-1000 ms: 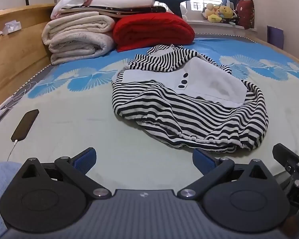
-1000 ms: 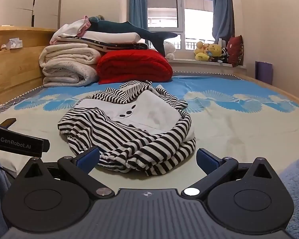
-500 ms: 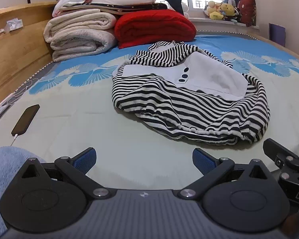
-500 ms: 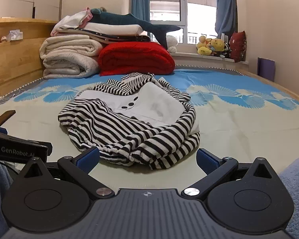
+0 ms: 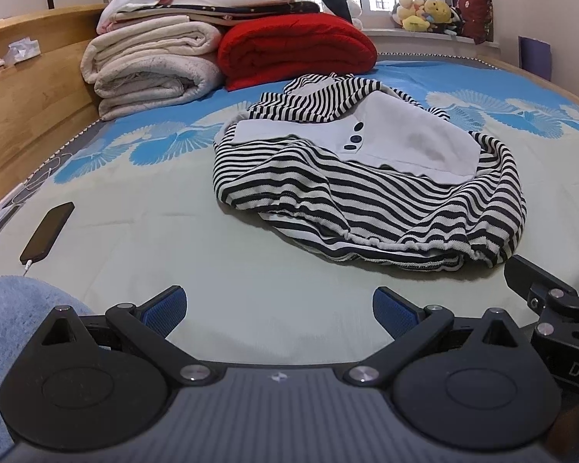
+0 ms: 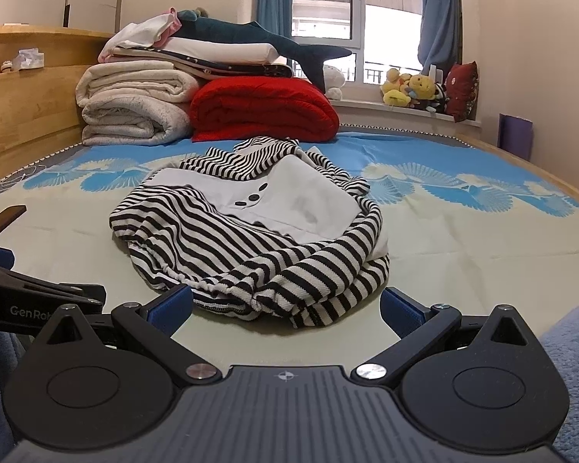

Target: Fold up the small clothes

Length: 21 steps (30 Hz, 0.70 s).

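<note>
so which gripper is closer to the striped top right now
Right. The right gripper has the striped top hem between its open fingers; the left gripper sits short of it, bare sheet ahead.

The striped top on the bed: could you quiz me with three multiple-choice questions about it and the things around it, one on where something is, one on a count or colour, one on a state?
1. Where does the phone lie?
A. on the mat, left of the striped top
B. on the red blanket
C. on the windowsill

2. How many dark buttons show on the top's white panel?
A. one
B. three
C. six

3. How is the top lying?
A. neatly folded
B. hanging up
C. crumpled in a heap

Answers: 1 A, the phone rests flat near the bed's left edge. 2 B, three buttons sit in a row. 3 C, the fabric is bunched, with both grippers open short of it.
</note>
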{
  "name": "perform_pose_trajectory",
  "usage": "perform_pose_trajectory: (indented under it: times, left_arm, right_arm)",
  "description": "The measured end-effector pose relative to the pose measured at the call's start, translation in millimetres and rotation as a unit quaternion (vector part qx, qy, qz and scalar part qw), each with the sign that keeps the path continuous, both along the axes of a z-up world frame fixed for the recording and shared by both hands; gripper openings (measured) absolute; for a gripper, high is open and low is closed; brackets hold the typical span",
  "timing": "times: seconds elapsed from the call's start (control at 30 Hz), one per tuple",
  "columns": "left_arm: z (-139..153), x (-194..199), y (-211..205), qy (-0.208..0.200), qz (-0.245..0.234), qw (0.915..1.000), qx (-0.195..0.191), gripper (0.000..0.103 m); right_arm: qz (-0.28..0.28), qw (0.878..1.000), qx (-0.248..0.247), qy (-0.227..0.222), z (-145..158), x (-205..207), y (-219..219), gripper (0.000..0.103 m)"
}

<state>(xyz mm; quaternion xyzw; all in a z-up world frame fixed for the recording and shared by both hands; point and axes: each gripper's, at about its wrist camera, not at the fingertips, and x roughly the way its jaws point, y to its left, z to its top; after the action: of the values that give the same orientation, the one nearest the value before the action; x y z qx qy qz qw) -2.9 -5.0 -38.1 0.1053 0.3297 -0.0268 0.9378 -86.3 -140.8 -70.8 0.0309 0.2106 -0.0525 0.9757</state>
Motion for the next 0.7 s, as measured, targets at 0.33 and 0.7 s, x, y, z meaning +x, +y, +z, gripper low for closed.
perform_pose_trajectory:
  times: [0.33,0.7]
  left_arm:
    - [-1.8,2.1,1.7,0.007,0.0,1.0,-0.005,0.103]
    - [-3.5,3.0,2.0,0.009,-0.001,0.9999,-0.008,0.103]
  right_arm:
    - [-0.003,1.0,-0.001,0.005,-1.0,1.9,0.9,0.102]
    - [-0.003,1.0,-0.004,0.008,-1.5,2.3,0.8,0.102]
